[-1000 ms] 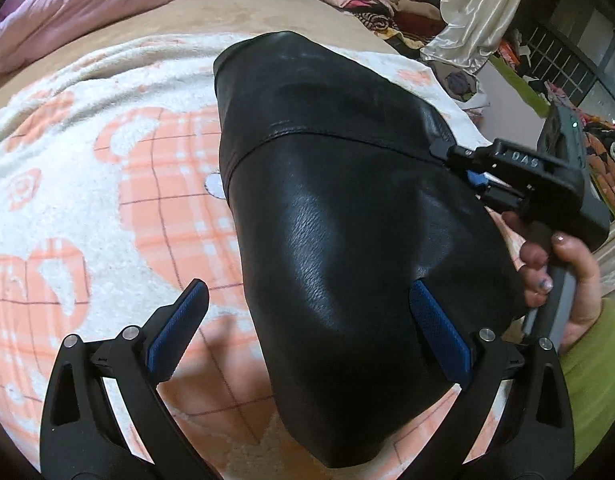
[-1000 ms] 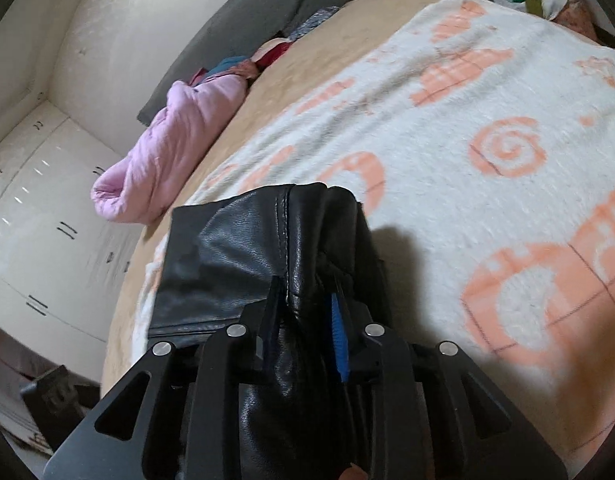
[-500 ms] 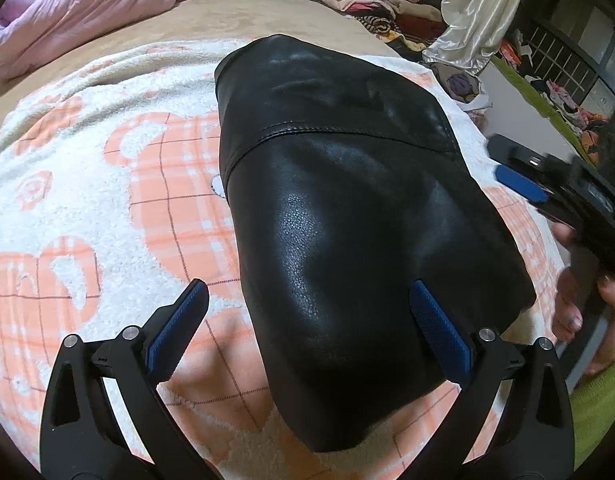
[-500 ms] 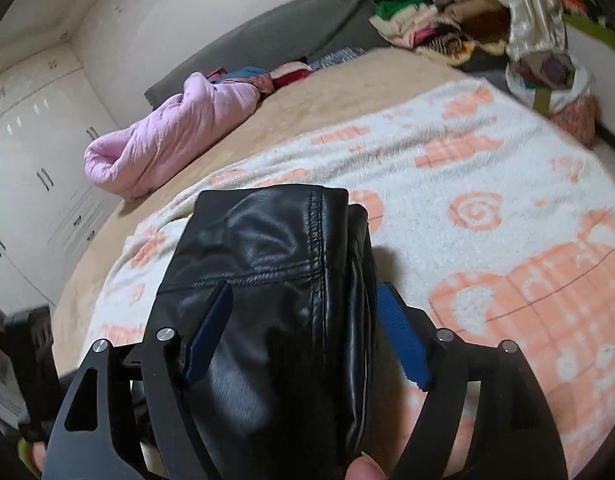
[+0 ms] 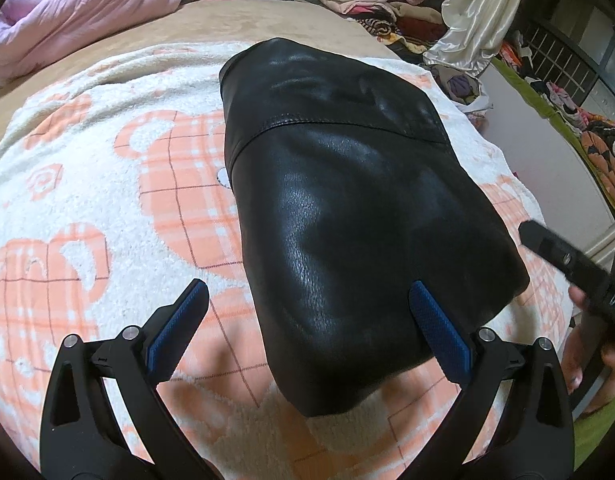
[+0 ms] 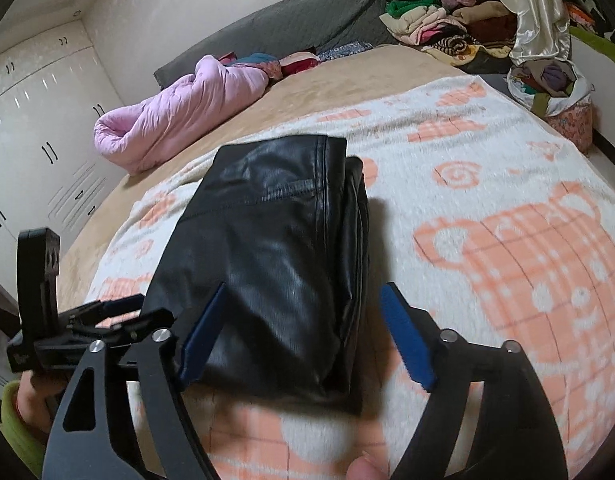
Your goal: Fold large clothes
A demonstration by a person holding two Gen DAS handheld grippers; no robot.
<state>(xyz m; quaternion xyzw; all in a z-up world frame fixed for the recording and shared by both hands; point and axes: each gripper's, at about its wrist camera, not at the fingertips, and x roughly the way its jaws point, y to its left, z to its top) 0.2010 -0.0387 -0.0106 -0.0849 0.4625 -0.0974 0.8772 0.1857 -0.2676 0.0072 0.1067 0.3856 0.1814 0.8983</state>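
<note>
A black leather garment (image 5: 347, 200) lies folded into a thick packet on the white and orange fleece blanket (image 5: 87, 200). My left gripper (image 5: 307, 286) hangs open over the packet's near corner, pads clear of it. In the right wrist view the garment (image 6: 275, 232) shows its stacked fold edges on the right side. My right gripper (image 6: 305, 286) hovers just above the near end; its jaws are wide and closing slightly. The packet's near edge sits between them but neither pad touches it. One right finger (image 5: 563, 264) shows at the left wrist view's right edge, with a hand under it.
A rolled pink quilt (image 6: 179, 108) lies at the bed's far left. Piles of clothes (image 6: 439, 24) and a cloth bag (image 6: 551, 84) stand past the far right corner. White wardrobe doors (image 6: 35, 140) line the left wall. The blanket (image 6: 507, 240) lies bare right of the garment.
My right gripper let go of the garment's folded edge, opened wide, pulled back and upward and rolled level. The garment stayed flat. My left gripper barely moved.
</note>
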